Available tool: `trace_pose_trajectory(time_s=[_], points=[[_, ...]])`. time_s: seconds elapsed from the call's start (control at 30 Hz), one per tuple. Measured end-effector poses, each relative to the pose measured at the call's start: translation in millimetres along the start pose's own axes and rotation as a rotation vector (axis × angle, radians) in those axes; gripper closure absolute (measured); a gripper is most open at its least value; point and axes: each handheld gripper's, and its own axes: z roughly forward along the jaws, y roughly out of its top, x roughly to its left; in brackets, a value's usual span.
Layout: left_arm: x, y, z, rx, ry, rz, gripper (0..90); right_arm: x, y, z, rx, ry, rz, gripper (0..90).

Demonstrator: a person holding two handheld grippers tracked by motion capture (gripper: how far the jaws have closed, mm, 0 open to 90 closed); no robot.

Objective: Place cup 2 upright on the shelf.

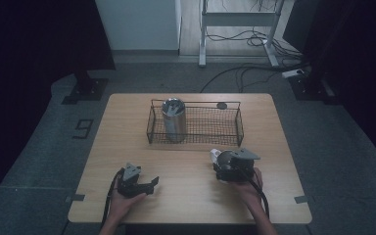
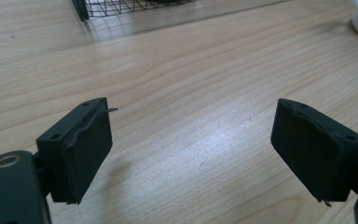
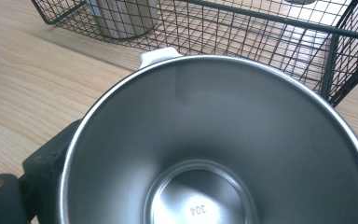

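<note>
Wooden table (image 1: 186, 196) on grey floor, cables at the back. Wire basket (image 1: 239, 128) sits mid-table w/ a steel tumbler (image 1: 174, 120) upright in its left part. R gripper (image 3: 205, 140) just in front of the basket's right end, jaws on either side of a steel cup (image 3: 223, 140) w/ white handle, mouth facing the camera; grip looks closed on it. L gripper (image 2: 191, 154) near the front-left edge, jaws apart, nothing between, bare wood below.
</note>
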Motion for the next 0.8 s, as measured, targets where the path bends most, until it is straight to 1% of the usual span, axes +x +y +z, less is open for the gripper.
trace_pose_trajectory(time_s=[0.03,0.07,0.13,0.37,0.5,0.6,0.67,0.77,0.8], points=[[-0.7,0.0,0.3,0.001,0.002,0.002,12.7,0.2,0.0,0.0,0.000,-0.002,0.000,4.9],[-1.0,0.4,0.0,0.001,-0.011,-0.004,12.7,0.1,0.1,-0.1,0.001,-0.001,-0.002,5.0],[-1.1,0.9,-0.2,0.000,-0.017,-0.006,12.7,-0.1,0.1,-0.1,0.001,0.001,-0.003,5.0],[-1.3,-0.4,2.0,0.014,-0.008,0.003,12.8,-0.4,0.6,-0.5,0.006,0.000,-0.006,5.2],[-0.8,-0.4,1.4,0.012,-0.009,0.000,12.9,-3.4,1.1,-2.0,0.001,0.009,0.017,5.2],[-0.7,-0.3,0.9,0.010,-0.010,-0.002,12.9,-5.9,2.9,-6.5,-0.010,0.009,0.029,5.3],[-0.9,-0.4,1.2,0.012,-0.009,-0.001,12.9,-8.1,5.2,-12.8,-0.030,0.021,0.047,5.3],[-1.2,-0.7,1.6,0.014,-0.010,-0.001,12.9,-8.9,7.8,-16.9,-0.039,0.025,0.046,5.3],[-1.7,-0.7,1.5,0.015,-0.011,-0.001,12.9,-8.7,11.0,-20.6,-0.042,0.022,0.037,5.4]])
